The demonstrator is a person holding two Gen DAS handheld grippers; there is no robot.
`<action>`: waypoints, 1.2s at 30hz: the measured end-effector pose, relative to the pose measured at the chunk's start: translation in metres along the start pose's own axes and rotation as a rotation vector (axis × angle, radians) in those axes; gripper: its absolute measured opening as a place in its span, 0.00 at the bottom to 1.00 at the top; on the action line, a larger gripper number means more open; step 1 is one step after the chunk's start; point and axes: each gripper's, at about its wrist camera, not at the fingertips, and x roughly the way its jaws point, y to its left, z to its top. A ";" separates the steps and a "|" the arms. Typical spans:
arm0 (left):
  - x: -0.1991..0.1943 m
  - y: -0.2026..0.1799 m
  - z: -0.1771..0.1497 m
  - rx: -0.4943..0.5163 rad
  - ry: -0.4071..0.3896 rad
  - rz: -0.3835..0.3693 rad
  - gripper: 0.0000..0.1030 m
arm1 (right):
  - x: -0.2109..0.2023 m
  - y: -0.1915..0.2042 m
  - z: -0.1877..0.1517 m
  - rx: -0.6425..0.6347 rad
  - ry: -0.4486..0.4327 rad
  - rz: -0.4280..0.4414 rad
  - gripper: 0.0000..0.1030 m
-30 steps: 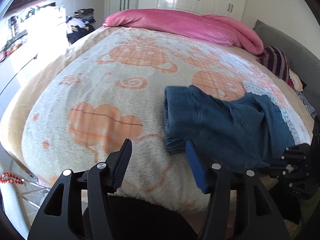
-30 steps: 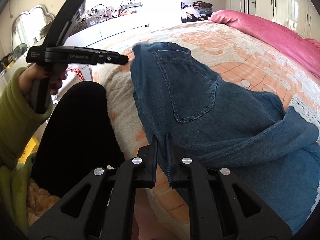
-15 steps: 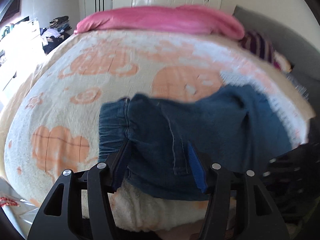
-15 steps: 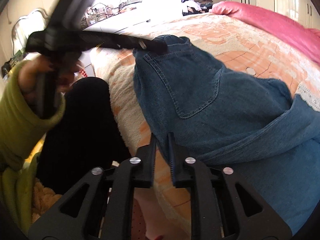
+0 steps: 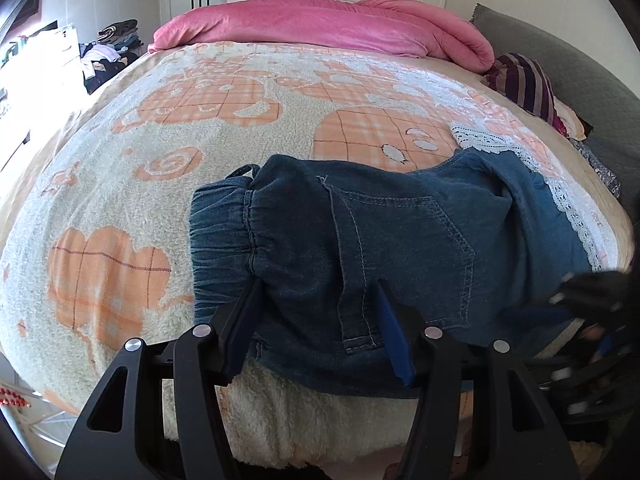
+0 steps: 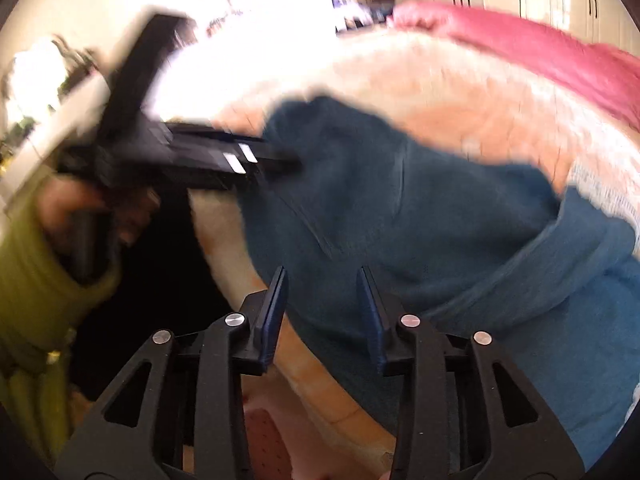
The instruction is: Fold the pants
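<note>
A second ago the right tool (image 6: pixel 322 312) had its jaws pressed nearly together at the hem of the pants (image 5: pixel 392 248); now they stand well apart with nothing between them, the denim lying just beyond the tips. The left tool (image 5: pixel 316 328) was wide open then and is equally wide now, holding nothing, but it has swung from the bare blanket (image 5: pixel 168 184) to sit over the waistband end of the pants, one finger at the gathered elastic, the other near the back pocket seam.

The pants lie crumpled along the bed's near edge, toward its near right corner, the waistband pointing left and the legs bunched to the right beside a strip of white lace (image 5: pixel 560 196). Left of the waistband and all the way back to the pink duvet (image 5: pixel 320 24) at the far edge, the blanket is open ground.

The right wrist view is heavily smeared by motion: the left tool (image 6: pixel 192 152) and the hand in its green sleeve (image 6: pixel 36 264) show only as blurs. In the left wrist view the right tool (image 5: pixel 596 320) is a dark smear at the right border, partly cut off.
</note>
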 end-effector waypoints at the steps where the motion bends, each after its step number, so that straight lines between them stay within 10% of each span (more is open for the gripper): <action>1: 0.000 -0.001 0.000 0.001 -0.001 -0.001 0.54 | 0.006 -0.003 -0.003 0.027 0.001 0.008 0.29; 24: -0.067 -0.013 0.007 -0.038 -0.128 -0.044 0.75 | -0.088 -0.058 -0.007 0.163 -0.237 -0.115 0.60; 36: -0.039 -0.093 0.008 0.101 -0.054 -0.242 0.75 | -0.122 -0.117 -0.015 0.304 -0.300 -0.261 0.73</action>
